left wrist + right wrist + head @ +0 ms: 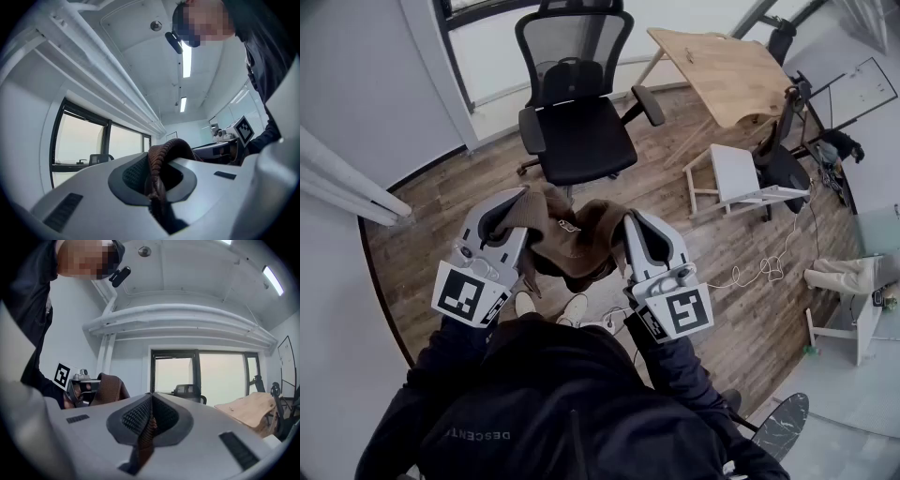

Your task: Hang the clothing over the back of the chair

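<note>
Clothing [567, 234], a brown ribbed knit garment, hangs bunched between 2 hand-held grippers above a wood-plank floor [422, 225]. It is not yet on the black office chair [578, 141] that stands just beyond it. The left gripper [517, 206] is clamped on a thick rolled fold of the knit, which arches up out of jaws closed tightly around it. The right gripper [628, 228] pinches a thinner edge of the same garment, its jaws drawn almost together with a strip of fabric trapped between the pads. Both tools are held roughly level and side by side, each with its marker cube [471, 292] toward the person. The person's dark sleeves [675, 375] reach forward from the bottom of the head view. The garment sags in its middle between the 2 grips, above a pair of pale shoes [551, 307]. The chair's seat faces the person, with its mesh back [574, 42] on the far side, close to a window [487, 47]. To the right of the chair a light wooden desktop [727, 70] sits tilted. A small white table [736, 173] stands near it, and a white cable [759, 270] trails across the boards.
</note>
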{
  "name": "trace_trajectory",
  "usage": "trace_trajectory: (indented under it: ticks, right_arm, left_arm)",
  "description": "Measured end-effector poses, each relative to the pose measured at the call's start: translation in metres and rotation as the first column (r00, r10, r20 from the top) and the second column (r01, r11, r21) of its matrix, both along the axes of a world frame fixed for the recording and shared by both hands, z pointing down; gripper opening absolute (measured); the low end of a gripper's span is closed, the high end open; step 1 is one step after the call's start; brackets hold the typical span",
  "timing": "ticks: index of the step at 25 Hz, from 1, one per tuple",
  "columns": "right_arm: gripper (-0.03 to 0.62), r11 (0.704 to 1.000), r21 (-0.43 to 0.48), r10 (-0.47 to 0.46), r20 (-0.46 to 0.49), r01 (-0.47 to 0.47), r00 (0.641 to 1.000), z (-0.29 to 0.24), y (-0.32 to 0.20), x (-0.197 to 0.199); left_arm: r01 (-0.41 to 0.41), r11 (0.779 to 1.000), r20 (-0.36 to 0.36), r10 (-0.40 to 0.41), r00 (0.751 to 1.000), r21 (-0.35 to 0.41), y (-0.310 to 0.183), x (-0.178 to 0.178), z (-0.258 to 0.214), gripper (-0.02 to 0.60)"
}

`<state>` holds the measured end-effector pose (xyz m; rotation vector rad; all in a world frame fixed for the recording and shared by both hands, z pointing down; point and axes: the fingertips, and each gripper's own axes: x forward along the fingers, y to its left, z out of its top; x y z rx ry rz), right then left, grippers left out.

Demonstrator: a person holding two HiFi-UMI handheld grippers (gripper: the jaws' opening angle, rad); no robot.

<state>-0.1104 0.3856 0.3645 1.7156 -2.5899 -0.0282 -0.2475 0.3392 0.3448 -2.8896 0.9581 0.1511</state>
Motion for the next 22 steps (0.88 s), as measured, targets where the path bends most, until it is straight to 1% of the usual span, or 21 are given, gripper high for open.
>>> trace_trajectory:
  ticks: [4, 11, 15, 22]
  right_arm:
    - [0.015, 1.0, 0.002, -0.002, 0.005, 0.002, 1.0, -0.001, 0.002, 0.002]
    - [0.017, 1.0, 0.001, 0.003, 0.051, -0.003, 0.999, 0.004, 0.0, 0.007]
    - [0.017, 1.0, 0.003, 0.023, 0.054, -0.023, 0.998, 0.007, -0.003, 0.014]
    - [0.017, 1.0, 0.008, 0.023, 0.059, -0.023, 0.998, 0.007, -0.005, 0.021]
  left_arm:
    - [-0.01, 1.0, -0.006, 0.01, 1.0, 0.003, 0.003, 0.003, 0.001, 0.035]
    - [-0.028, 1.0, -0.003, 0.028, 1.0, 0.013, 0.005, 0.008, 0.006, 0.035]
    - [-0.04, 0.999, -0.004, 0.04, 0.999, 0.014, 0.005, 0.013, 0.007, 0.035]
    - [-0.043, 0.999, 0.001, 0.043, 0.999, 0.017, 0.003, 0.021, 0.003, 0.035]
